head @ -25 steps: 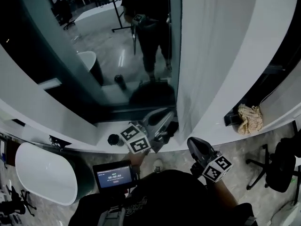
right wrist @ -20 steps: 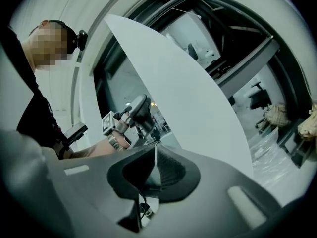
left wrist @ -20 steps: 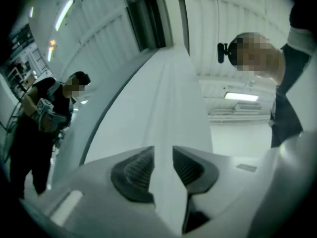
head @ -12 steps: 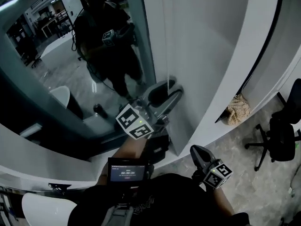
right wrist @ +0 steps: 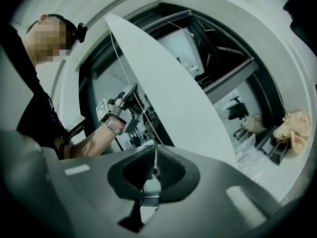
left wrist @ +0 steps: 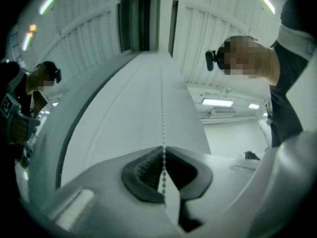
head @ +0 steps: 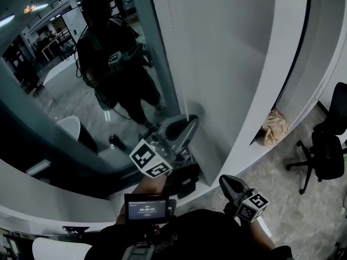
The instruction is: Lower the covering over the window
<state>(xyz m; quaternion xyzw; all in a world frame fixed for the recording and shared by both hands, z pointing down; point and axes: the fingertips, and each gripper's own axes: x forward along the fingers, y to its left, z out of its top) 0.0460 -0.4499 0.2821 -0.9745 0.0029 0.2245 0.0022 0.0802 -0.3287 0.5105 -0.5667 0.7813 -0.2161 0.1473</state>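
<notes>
1. Taking the white blind [head: 227, 53] as reference: it hangs as a flat pale sheet, and its lower end comes down close to the white sill [head: 209, 188]
2. Left of the blind, dark window glass [head: 59, 96] stands uncovered; it mirrors the person and a lit room behind
3. Below the blind and beyond the sill lies pale polished floor [head: 282, 194]; a black office chair [head: 325, 145] stands on it, well to the blind's right
4. A crumpled tan cloth [head: 272, 128] lies at the foot of a dark gap to the blind's right, past a broad white frame
5. Bead chain [left wrist: 162, 103] runs down in front of the blind, near its left edge in the head view
6. Left gripper [left wrist: 163, 150]: raised against the blind's lower left part and tilted upward; its jaws have just been closing and are now clenched on the bead chain, which passes between the pads
7. Right gripper [right wrist: 155, 147]: lower than the blind's foot, by the sill's outer edge; jaws pinched together on the same chain, with one bead showing between the pads. The chain rises from its tips toward the left gripper
8. Edges and room: the person stands close under the blind with a small screen [head: 146, 209] at the chest; open floor lies between the sill and the chair
</notes>
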